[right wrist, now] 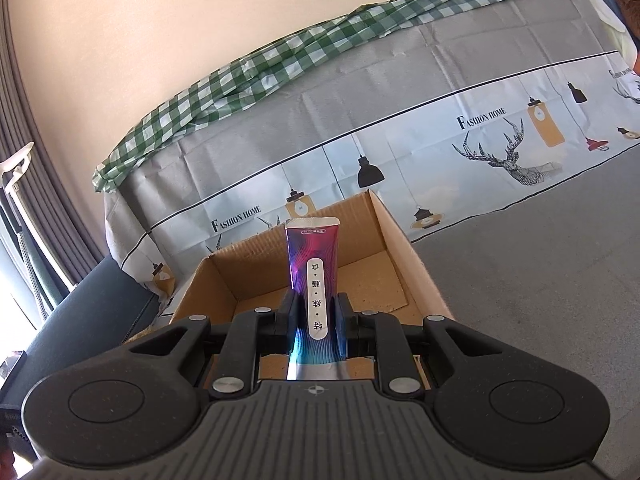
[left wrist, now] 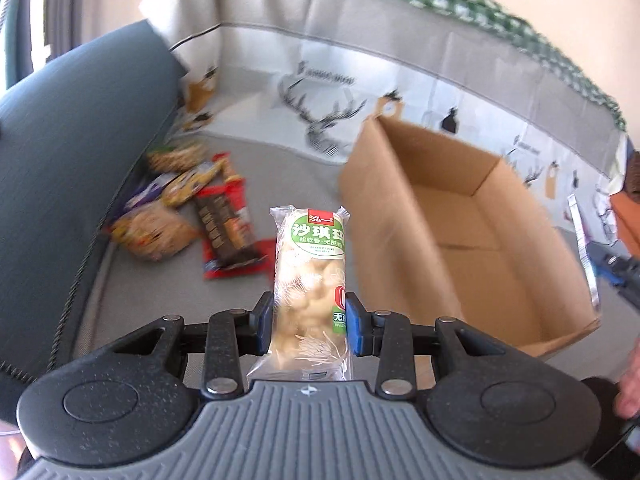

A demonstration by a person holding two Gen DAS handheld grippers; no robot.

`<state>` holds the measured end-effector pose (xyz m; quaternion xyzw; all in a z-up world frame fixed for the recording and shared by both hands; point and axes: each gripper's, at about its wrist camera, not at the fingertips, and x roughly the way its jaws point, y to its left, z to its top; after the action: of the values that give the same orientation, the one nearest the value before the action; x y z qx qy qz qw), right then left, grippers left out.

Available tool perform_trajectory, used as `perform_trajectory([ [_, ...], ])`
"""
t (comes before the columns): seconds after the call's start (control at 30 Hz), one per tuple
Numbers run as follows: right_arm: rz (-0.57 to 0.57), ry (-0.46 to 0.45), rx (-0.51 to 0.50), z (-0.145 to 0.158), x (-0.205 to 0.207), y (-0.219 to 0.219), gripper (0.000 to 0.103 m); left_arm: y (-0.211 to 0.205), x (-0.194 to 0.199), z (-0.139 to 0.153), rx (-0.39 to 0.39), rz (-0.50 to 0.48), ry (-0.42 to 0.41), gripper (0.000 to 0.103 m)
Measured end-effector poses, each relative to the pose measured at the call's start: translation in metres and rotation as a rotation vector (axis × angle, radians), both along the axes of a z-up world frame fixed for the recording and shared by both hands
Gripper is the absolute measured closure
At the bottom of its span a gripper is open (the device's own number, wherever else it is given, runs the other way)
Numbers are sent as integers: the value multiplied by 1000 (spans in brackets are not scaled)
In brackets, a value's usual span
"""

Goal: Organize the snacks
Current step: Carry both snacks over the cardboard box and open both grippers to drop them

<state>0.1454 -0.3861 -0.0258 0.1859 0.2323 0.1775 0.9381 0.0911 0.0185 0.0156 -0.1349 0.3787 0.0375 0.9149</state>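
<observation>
My left gripper [left wrist: 309, 322] is shut on a clear-wrapped snack bar with a green label [left wrist: 310, 276], held upright above the grey sofa seat, left of an open cardboard box [left wrist: 472, 236]. A pile of several snack packets [left wrist: 188, 204] lies on the seat by the dark armrest. In the right wrist view my right gripper [right wrist: 316, 320] is shut on a purple and blue snack pouch [right wrist: 314, 264], held over the near edge of the cardboard box [right wrist: 224, 280]. The same pouch [left wrist: 584, 248] and the right gripper [left wrist: 616, 268] show at the right edge of the left wrist view.
A dark teal armrest cushion [left wrist: 76, 168] bounds the seat on the left. The sofa back wears a deer-print cover [right wrist: 512, 160] with a green checked cloth [right wrist: 280, 64] along its top. Grey seat [right wrist: 540, 260] lies to the right of the box. A person's hand [left wrist: 632, 380] shows at the right edge.
</observation>
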Motion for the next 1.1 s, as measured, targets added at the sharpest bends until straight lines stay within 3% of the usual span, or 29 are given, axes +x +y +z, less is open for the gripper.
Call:
perform_trajectory([
  [0.53, -12, 15, -4, -2, 3, 0, 82, -100, 66, 68, -37, -183, -140, 63],
  [0.57, -21, 21, -8, -3, 3, 0, 78, -106, 70, 71, -38, -197, -149, 63],
  [0.6, -30, 30, -12, -4, 4, 0, 77, -112, 73, 74, -34, -206, -155, 53],
  [0.63, -38, 45, -16, -5, 5, 1, 60, -117, 75, 76, -35, -220, -156, 35],
  [0.67, -51, 56, -19, -6, 6, 1, 40, -121, 76, 77, -35, -230, -164, 29],
  [0.7, -69, 56, -23, -6, 6, 0, 33, -124, 75, 77, -28, -234, -182, 25],
  [0.73, -79, 52, -23, -6, 5, -2, 29, -127, 72, 77, -13, -235, -201, 25],
  [0.97, -78, 72, -17, -7, 6, -6, 30, -101, 39, 51, 30, -177, -235, 29],
  [1.1, -72, 77, -31, -7, 7, -3, 30, -66, 20, 30, 4, -135, -169, 47],
])
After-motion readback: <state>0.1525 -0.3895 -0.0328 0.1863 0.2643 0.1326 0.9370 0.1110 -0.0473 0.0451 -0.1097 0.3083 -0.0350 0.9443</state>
